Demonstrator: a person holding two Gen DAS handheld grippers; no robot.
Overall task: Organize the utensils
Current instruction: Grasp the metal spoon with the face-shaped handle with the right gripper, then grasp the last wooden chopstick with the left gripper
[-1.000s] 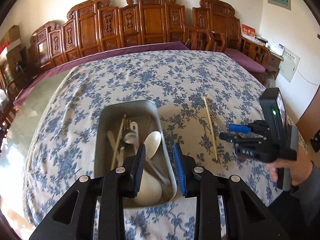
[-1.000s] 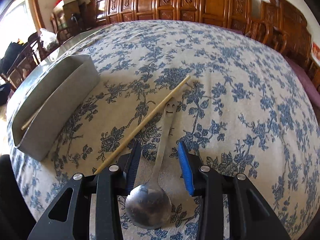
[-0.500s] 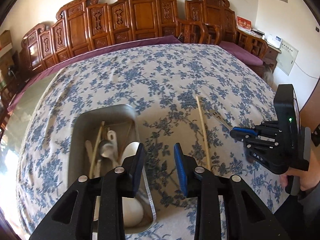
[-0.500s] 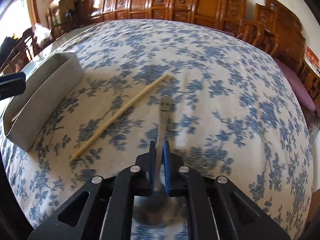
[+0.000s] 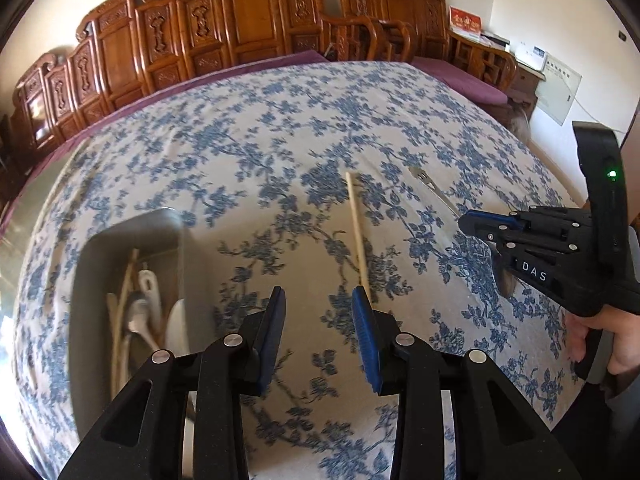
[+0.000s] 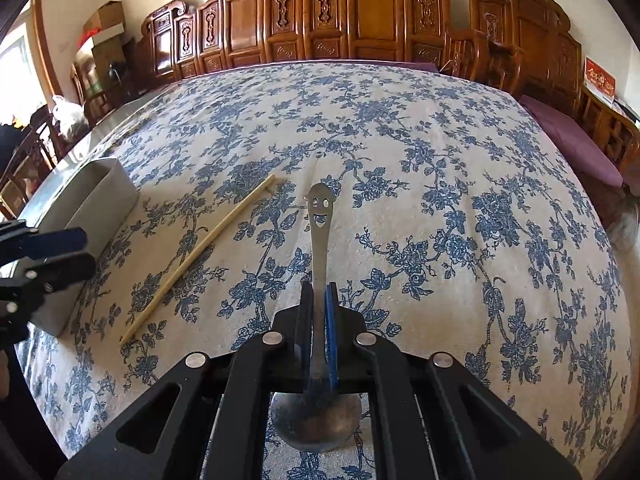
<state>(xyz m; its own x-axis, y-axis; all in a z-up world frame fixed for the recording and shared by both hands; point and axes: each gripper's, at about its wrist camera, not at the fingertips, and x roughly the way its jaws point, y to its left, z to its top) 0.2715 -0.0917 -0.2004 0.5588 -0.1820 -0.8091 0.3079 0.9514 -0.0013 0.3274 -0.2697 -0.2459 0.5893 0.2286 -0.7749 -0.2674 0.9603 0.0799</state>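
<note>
My right gripper is shut on a metal spoon with a smiley face on its handle end, held above the cloth, bowl toward the camera. In the left wrist view the right gripper is at the right with the spoon pointing away. A wooden chopstick lies on the floral tablecloth just ahead of my open, empty left gripper; the chopstick also shows in the right wrist view. A grey metal tray at the left holds several spoons and chopsticks; it also shows in the right wrist view.
The table wears a blue floral cloth. Carved wooden chairs line its far side. My left gripper shows at the left edge of the right wrist view. A person's hand grips the right tool.
My right gripper closed on the spoon and lifted it off the cloth. My left gripper moved right, away from over the tray toward the chopstick.
</note>
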